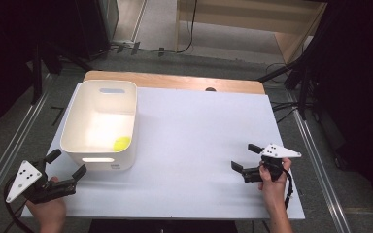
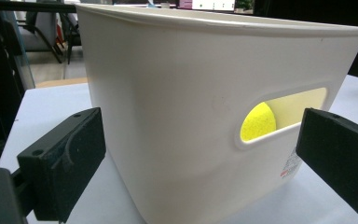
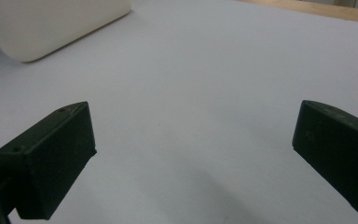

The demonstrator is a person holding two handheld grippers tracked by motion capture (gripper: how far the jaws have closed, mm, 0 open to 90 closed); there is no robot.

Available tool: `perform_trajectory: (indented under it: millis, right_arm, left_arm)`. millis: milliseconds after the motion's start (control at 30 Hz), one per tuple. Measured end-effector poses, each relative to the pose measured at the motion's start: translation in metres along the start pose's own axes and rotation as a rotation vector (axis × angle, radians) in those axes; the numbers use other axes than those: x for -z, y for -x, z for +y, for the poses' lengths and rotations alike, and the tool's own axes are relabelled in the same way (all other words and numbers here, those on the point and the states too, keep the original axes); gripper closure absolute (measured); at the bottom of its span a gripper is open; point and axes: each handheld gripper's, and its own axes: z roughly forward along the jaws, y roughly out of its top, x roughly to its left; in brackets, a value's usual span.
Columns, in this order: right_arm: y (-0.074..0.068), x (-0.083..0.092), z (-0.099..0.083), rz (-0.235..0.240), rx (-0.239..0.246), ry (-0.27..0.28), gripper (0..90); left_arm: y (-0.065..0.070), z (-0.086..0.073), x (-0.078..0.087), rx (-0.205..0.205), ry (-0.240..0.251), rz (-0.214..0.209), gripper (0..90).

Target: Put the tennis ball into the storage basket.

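A cream plastic bin (image 1: 100, 126) stands on the left part of the white table (image 1: 199, 141). A yellow ball (image 1: 122, 142) lies inside it at the near right corner. In the left gripper view the ball (image 2: 258, 122) shows through the handle slot of the bin (image 2: 177, 107). My left gripper (image 1: 65, 164) is open just in front of the bin's near left corner, with nothing between its jaws. My right gripper (image 1: 245, 158) is open low over the table at the near right, holding nothing. In the right gripper view the bin's corner (image 3: 42, 28) is at the top left.
A wooden strip (image 1: 175, 80) edges the far side of the table. Dark stands and cables (image 1: 301, 92) flank it on the floor. Bare white surface (image 3: 205, 93) spreads between the bin and my right gripper.
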Motion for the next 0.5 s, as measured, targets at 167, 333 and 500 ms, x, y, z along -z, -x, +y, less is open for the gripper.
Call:
perform_trajectory:
  millis: [167,333,500]
  right_arm:
    - [0.005,0.012,-0.008,-0.026,-0.014,0.011,0.0]
    - [0.01,0.025,-0.018,-0.051,-0.034,0.028,0.0]
    - [0.014,0.034,-0.026,-0.07,-0.069,0.054,0.0]
  left_arm:
    - [0.0,0.0,0.0,0.002,-0.002,0.001,1.4]
    - [0.0,0.0,0.0,0.002,-0.002,0.001,1.4]
    - [0.0,0.0,0.0,0.002,-0.003,0.0,1.4]
